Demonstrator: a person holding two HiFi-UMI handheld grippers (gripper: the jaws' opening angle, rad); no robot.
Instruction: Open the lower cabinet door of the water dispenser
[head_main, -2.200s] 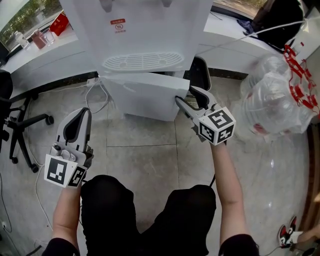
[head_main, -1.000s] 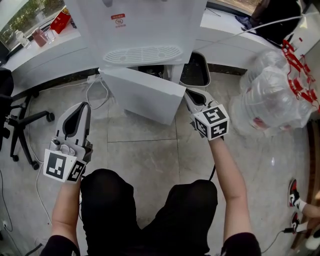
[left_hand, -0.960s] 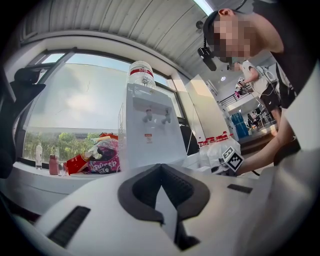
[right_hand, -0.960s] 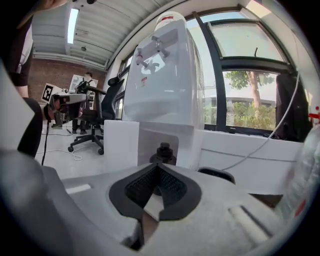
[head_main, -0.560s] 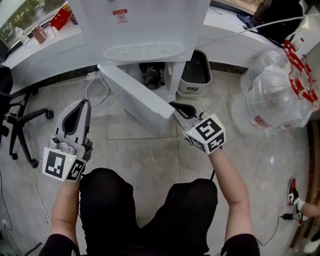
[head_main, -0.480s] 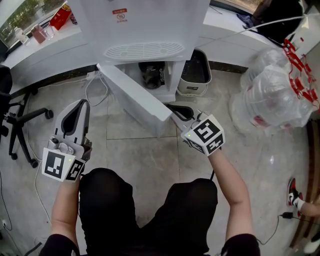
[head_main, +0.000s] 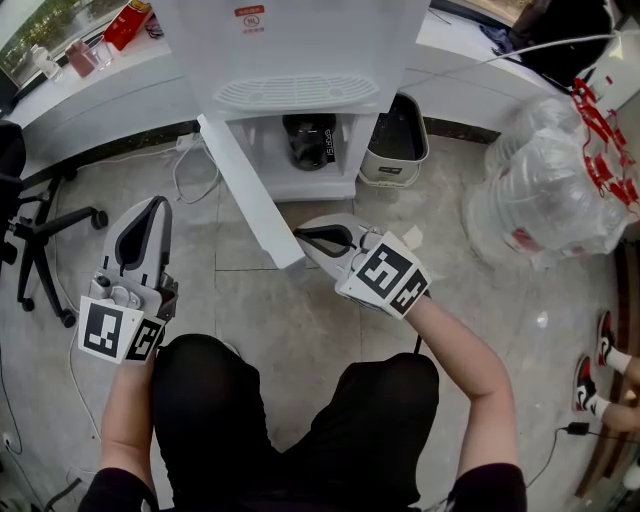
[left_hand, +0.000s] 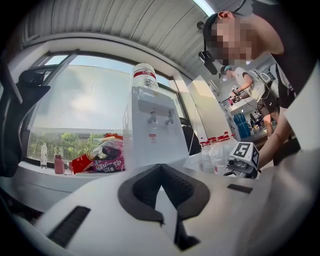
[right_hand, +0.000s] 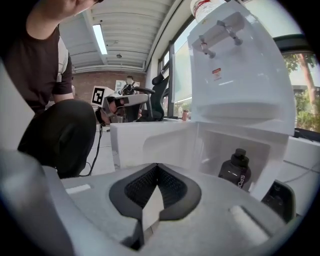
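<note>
Right gripper (head_main: 300, 233): jaws fully together, nothing held, tips just beside the free edge of the lower cabinet door (head_main: 245, 185), which stands wide open at centre frame. Left gripper (head_main: 158, 203): jaws together, empty, lower left, well apart from the water dispenser (head_main: 300, 50).

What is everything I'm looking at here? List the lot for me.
water dispenser: one, white, top middle, against the counter
lower cabinet door: one, white, swung open to the left
bottle: one, dark, inside the open cabinet
bin: one, grey, right of the dispenser
bag of plastic bottles: one, clear, on the floor at right
office chair: one, black, far left
left claw: one, white, shut, empty, held at left
right claw: one, white, shut, by the door's free edge
</note>
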